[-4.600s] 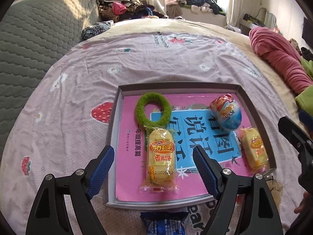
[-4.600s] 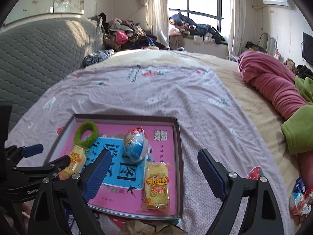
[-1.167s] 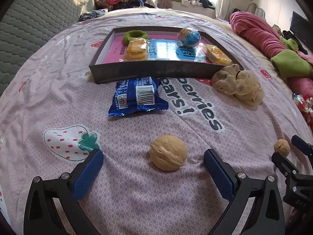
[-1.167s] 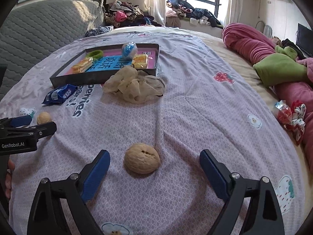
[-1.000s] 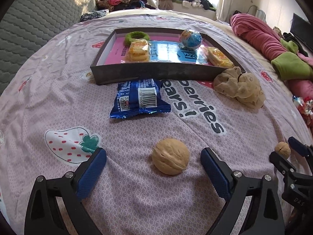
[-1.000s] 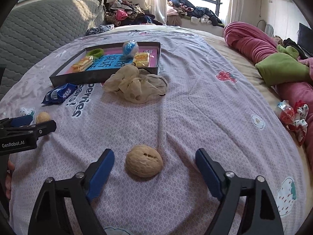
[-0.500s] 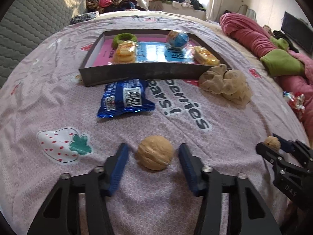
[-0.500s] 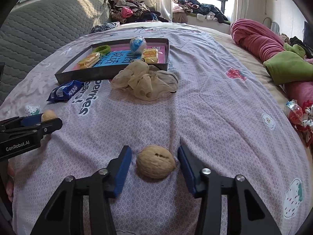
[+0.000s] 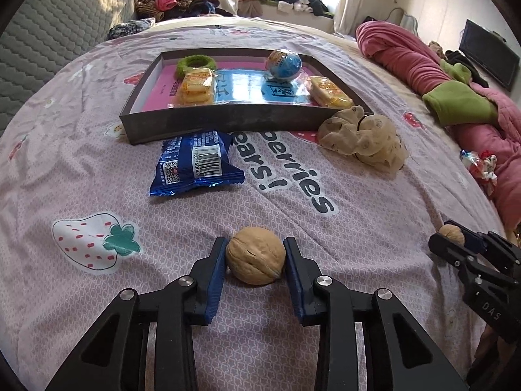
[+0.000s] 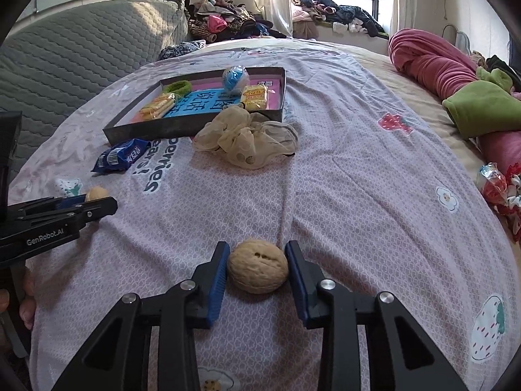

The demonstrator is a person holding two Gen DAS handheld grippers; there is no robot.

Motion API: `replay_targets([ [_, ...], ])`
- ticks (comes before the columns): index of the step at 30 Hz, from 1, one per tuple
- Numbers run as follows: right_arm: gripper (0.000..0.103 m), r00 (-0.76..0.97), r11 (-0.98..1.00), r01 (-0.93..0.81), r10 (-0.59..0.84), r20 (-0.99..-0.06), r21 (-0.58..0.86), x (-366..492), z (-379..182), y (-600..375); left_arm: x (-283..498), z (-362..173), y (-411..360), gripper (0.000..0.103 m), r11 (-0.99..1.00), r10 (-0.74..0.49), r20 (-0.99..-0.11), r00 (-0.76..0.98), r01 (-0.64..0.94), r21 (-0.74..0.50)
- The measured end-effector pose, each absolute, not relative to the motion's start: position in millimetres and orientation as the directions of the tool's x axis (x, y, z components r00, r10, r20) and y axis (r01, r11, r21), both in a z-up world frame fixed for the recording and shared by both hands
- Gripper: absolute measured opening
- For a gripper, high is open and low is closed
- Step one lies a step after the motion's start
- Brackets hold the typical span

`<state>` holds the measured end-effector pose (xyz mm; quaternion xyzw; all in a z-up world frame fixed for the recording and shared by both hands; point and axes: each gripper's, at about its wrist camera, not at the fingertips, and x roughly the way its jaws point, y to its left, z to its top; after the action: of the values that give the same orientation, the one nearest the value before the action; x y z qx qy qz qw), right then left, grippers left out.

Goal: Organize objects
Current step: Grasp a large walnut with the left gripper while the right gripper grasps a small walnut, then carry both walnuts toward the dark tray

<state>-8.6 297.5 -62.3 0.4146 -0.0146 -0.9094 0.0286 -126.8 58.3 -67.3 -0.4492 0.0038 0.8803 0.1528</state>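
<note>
- Our left tongs (image 9: pixel 255 262) are closed onto a walnut (image 9: pixel 255 264), blue pads touching both sides; it sits on the bed (image 9: pixel 81 169), long axis across the gap.
- Our right tongs (image 10: pixel 257 265) grip a second walnut (image 10: pixel 258 266) the same way.
- The tray (image 9: pixel 228 119) lies straight ahead of the left tongs and up-left of the right, so we judge the left nearer.
- The blue packet (image 9: pixel 195 164) and scrunchie (image 9: pixel 363 141) lie between us and it.

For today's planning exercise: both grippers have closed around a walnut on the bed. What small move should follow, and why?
Probably lift both walnuts. The left gripper pinches one walnut, the right gripper another walnut, both resting on the bedsheet, short of the tray.
</note>
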Motion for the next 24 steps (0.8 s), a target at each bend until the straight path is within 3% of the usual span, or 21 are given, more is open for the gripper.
replay_targets([
  [24, 0.036, -0.701, -0.99, 0.132, -0.134, -0.701, 0.058, 11.3, -36.2, 264.7, -90.3, -32.0, 50.3, 0.036, -0.961, 0.244, -0.761, -0.601, -0.257, -0.105],
])
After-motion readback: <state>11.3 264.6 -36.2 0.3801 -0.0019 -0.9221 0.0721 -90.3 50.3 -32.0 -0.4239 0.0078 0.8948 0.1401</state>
